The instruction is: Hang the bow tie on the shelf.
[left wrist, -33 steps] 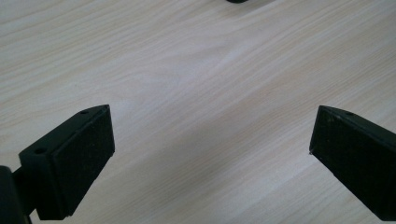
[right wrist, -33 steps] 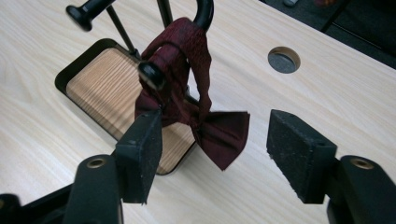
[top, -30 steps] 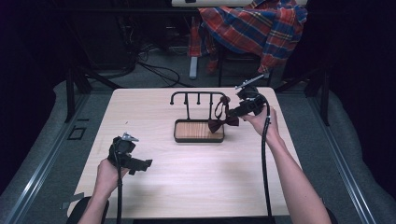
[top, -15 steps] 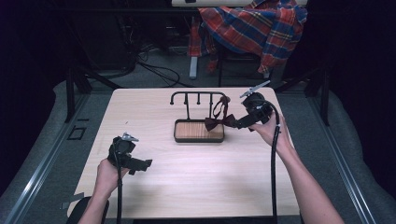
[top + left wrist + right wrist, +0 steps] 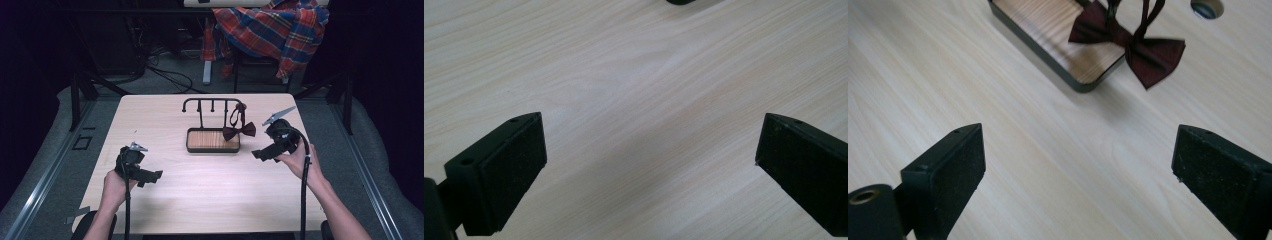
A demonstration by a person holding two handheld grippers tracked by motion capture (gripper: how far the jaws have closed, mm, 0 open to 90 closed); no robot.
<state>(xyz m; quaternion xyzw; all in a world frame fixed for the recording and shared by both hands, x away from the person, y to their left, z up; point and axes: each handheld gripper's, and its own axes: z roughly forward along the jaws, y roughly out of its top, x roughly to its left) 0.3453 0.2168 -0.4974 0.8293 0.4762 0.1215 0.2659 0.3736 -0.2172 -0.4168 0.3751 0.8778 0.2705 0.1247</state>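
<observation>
While nothing's being held right now, the left gripper (image 5: 150,176) sits over bare table (image 5: 210,200) with its jaws spread wide. Moving right, the stand (image 5: 212,106) has a dark red bow tie (image 5: 239,131) hanging off its right end by the strap, drooping over the tray (image 5: 212,148) edge. Right gripper (image 5: 260,154) is near it, jaws apart, empty. Tie looks soft, light, floppy; I'd pinch the centre knot.
</observation>
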